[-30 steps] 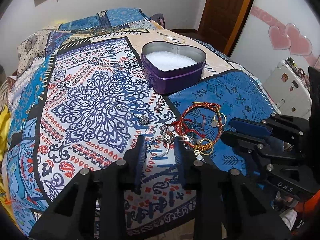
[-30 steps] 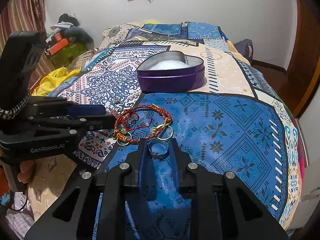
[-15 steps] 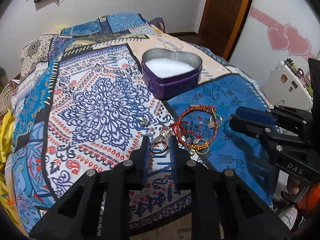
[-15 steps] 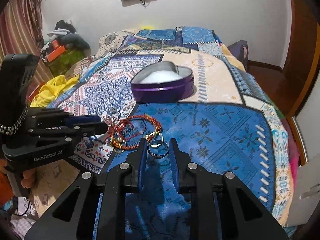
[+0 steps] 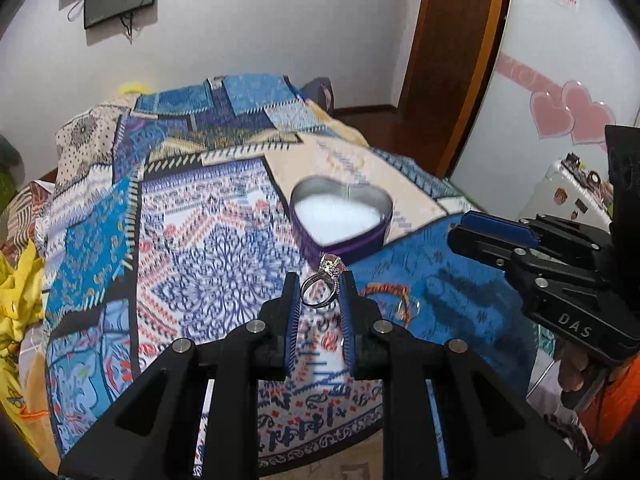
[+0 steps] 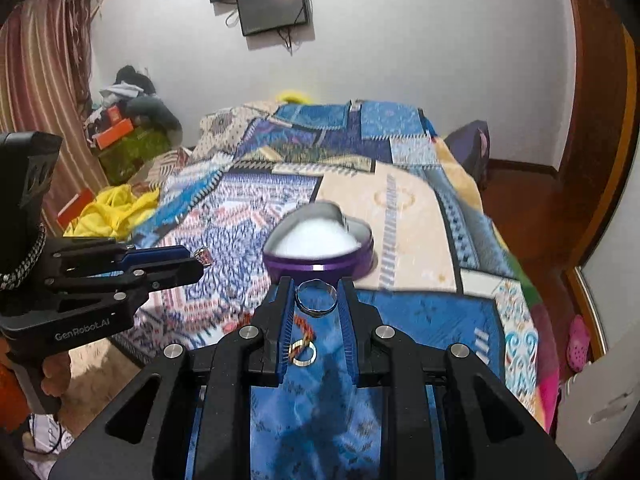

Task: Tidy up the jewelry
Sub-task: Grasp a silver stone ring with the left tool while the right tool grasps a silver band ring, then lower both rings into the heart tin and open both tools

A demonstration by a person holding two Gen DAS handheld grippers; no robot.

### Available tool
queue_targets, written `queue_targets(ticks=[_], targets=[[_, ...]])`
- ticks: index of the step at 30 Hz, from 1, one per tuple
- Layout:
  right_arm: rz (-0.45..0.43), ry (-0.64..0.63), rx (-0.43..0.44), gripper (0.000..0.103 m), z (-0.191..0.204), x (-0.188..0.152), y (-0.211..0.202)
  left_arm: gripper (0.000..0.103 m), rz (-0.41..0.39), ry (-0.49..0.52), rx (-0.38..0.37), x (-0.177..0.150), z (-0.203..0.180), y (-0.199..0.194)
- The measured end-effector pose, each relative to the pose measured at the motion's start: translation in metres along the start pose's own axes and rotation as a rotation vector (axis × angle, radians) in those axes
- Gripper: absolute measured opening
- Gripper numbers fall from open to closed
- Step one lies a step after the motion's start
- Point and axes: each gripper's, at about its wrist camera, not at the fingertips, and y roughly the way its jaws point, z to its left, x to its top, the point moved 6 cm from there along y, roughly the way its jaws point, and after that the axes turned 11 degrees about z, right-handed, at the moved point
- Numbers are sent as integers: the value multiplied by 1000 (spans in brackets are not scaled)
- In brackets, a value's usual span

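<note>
Left gripper [image 5: 319, 294] clamped on a silver ring with a stone setting [image 5: 325, 282], held in the air, band pinched between the blue pads. Right gripper [image 6: 316, 298] clamped on a plain silver band [image 6: 316, 298], likewise lifted clear of the bed.

Ahead of both grippers, sitting on the bedspread: an open purple heart-shaped tin [image 5: 342, 220] with white filling, just beyond each set of fingertips. Below and behind the raised rings, lying on the blue patch of cloth: a red cord bracelet [image 6: 305, 330] with a gold ring [image 6: 303, 354] touching it, partly hidden by the right gripper's fingers.

Underneath everything, a bed covered by a patchwork bedspread [image 5: 192, 248] in blue, white, cream and red-orange prints. Left of the left gripper, at the bed's edge, a crumpled yellow cloth [image 5: 18, 280]. Far ahead, a white wall with a dark wall-mounted screen [image 6: 272, 0]. To the right, a brown wooden door [image 5: 456, 64] and a white panel bearing pink heart stickers [image 5: 568, 114]. Far left of the right gripper, a striped curtain [image 6: 40, 80] and a heap of clutter [image 6: 128, 124].
</note>
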Motion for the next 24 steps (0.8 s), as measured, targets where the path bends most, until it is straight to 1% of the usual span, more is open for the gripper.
queue_targets(ticks=[7, 11, 14, 19, 24], targets=[[-30, 7, -6, 20, -7, 19, 5, 18, -40, -16, -15, 21, -1, -8], [-36, 8, -9, 20, -12, 27, 11, 18, -44, -27, -26, 28, 0, -10], [-34, 8, -13, 20, -16, 31, 18, 18, -49, -27, -15, 33, 1, -8], [-8, 12, -2, 20, -22, 33, 32, 18, -38, -34, -30, 43, 2, 6], [24, 7, 14, 20, -26, 34, 46, 18, -5, -36, -41, 54, 2, 29]])
